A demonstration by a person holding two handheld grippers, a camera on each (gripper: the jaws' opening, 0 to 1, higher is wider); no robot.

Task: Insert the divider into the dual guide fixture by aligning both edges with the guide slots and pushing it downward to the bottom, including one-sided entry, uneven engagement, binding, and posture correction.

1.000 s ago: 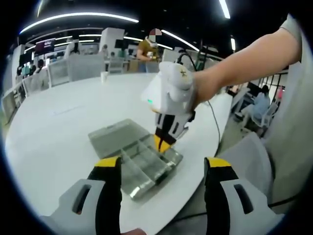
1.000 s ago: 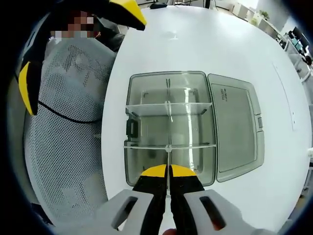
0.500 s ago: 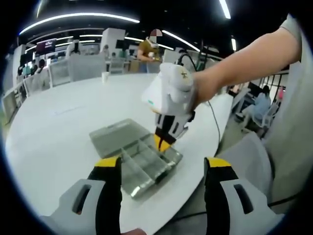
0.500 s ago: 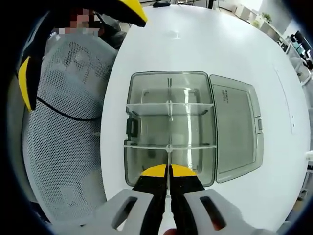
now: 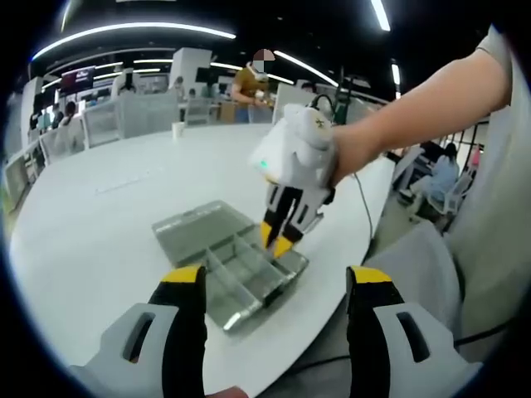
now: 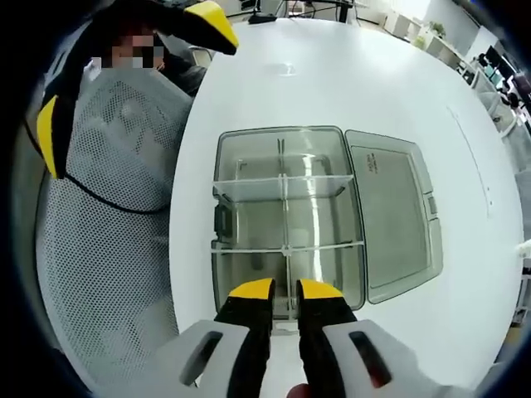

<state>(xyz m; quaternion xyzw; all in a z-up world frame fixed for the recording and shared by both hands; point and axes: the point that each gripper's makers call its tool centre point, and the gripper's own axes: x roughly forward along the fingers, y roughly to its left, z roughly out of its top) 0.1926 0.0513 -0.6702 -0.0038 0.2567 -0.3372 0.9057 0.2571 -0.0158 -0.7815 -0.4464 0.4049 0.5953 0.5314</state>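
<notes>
Right, risk check. The right tool point(image 6: 275, 290) has its yellow-tipped jaws parted with a clear gap and grips nothing; it hangs just above the near wall of the clear grey plastic compartment box point(image 6: 286, 228). In the left gripper view the same tool point(image 5: 276, 239) shows at centre frame, tips apart over the box point(image 5: 236, 265). The left tool point(image 5: 274, 286) is spread wide and empty at the bottom of the frame, well apart from the box.

The thin transparent divider strip point(image 6: 284, 217) runs lengthwise down the middle of the box, crossing 2 clear cross walls. From here it looks seated, but I can't tell whether both ends are fully down in their slots.

What could go wrong:
- If 1 end sits high, the strip is cocked and will bind; pressing on 1 spot only would wedge it harder or bow it.
- Nothing holds the box. It's light, and its hinged flat lid point(image 6: 390, 220) lies open at the right of the frame, so a downward push off-centre could tip or slide it.
- The box sits near the bench edge at the left of the right gripper view; a skid that way could take it off.

Surface: a round, glossy white bench point(image 6: 332, 91), smooth, so low friction by the look of it. A grey mesh chair point(image 6: 108, 207) stands beside that edge. Room: open office with ceiling strip lights point(image 5: 133, 29), desks and people in the background.
</notes>
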